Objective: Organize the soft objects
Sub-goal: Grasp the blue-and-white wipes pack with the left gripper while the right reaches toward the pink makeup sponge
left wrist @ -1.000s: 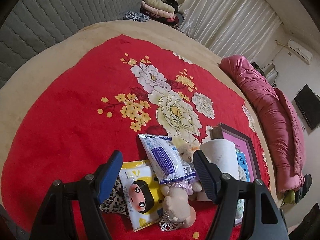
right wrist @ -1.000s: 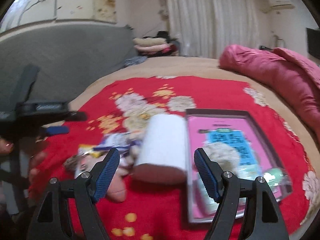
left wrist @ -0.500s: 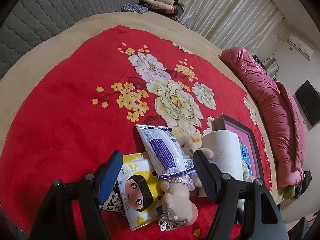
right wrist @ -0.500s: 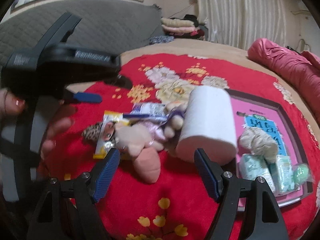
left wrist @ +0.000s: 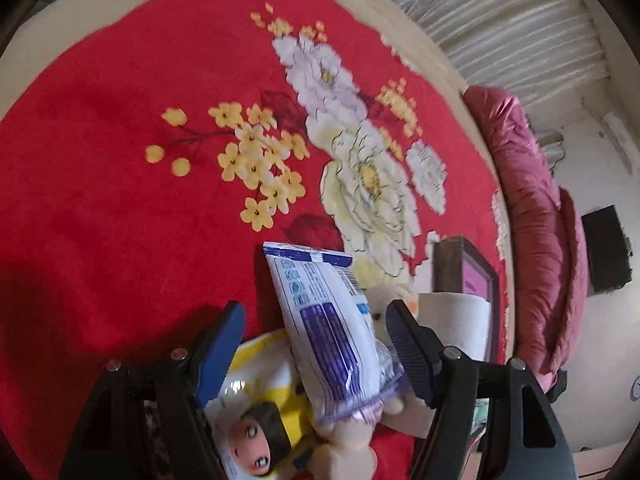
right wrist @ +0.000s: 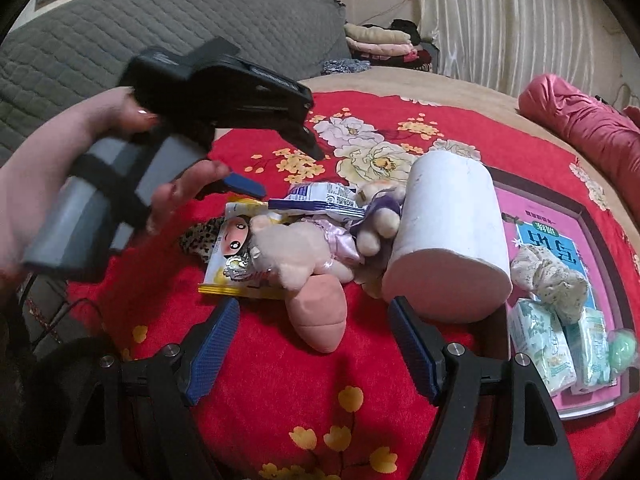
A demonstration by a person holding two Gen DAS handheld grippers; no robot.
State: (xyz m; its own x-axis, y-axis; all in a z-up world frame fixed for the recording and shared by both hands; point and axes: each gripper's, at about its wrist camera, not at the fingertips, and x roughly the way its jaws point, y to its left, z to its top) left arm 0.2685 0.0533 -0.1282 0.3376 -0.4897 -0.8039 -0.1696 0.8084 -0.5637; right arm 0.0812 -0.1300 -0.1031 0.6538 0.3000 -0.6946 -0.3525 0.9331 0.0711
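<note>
A bed fills the room, spread with a red floral blanket (left wrist: 120, 184) over a tan cover. A grey quilted headboard (right wrist: 120, 40) backs it; pale curtains (right wrist: 520, 20) hang beyond, and a rolled pink quilt (left wrist: 536, 240) lies along the far edge. Mid-blanket, the soft objects cluster: a white paper roll (right wrist: 448, 236), pink plush doll (right wrist: 296, 248) and blue-white packet (left wrist: 332, 332). Left tongs (left wrist: 316, 344) gape released around the packet; right tongs (right wrist: 312, 344) hover released, empty.

Grey quilted headboard (right wrist: 160, 36), pale pleated curtains (right wrist: 520, 20), red floral blanket (left wrist: 120, 160)
</note>
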